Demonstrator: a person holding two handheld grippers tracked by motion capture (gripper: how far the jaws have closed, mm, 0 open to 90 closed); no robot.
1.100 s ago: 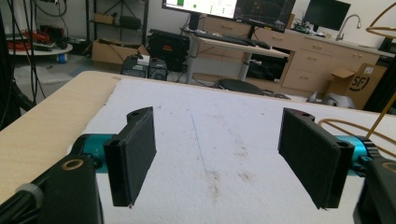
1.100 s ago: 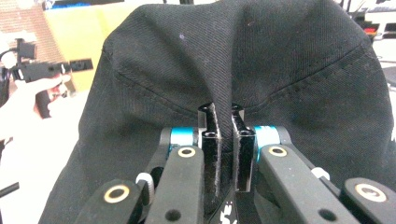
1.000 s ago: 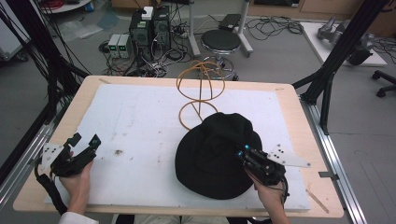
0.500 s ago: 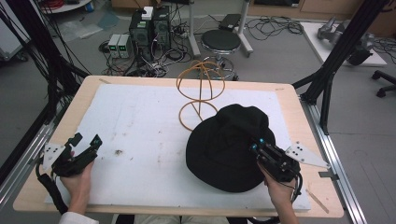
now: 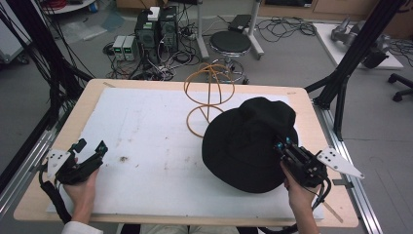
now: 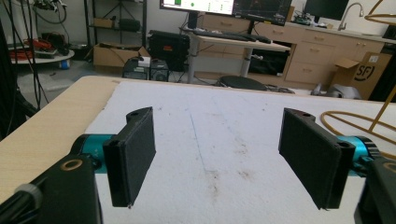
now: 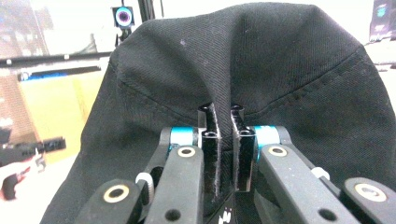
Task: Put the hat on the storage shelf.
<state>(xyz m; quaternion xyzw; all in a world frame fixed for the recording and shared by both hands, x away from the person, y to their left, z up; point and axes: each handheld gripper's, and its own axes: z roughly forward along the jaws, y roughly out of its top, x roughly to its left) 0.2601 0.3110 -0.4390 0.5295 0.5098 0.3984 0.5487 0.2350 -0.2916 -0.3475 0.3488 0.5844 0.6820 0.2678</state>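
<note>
A black fabric hat (image 5: pixel 243 141) hangs over the right half of the white mat (image 5: pixel 146 122), pinched at its brim by my right gripper (image 5: pixel 282 145). In the right gripper view the two jaws stand almost together with a fold of the hat (image 7: pixel 224 65) clamped between them at my right gripper (image 7: pixel 223 112). An orange wire stand (image 5: pixel 207 95) rises just left of the hat, near the table's far edge. My left gripper (image 5: pixel 90 146) rests at the near left, jaws wide apart. In its own view my left gripper (image 6: pixel 224 144) holds nothing and faces bare mat, with the stand (image 6: pixel 373 116) at the right.
The wooden table (image 5: pixel 58 141) borders the mat on all sides, with black frame posts (image 5: pixel 350 58) at its corners. Beyond the far edge stand a round stool (image 5: pixel 230 43) and electronics boxes (image 5: pixel 156 24) with cables on the floor.
The right gripper has carried the hat to the right and slightly upward, away from the stand's base ring. The left gripper has stayed where it was.
</note>
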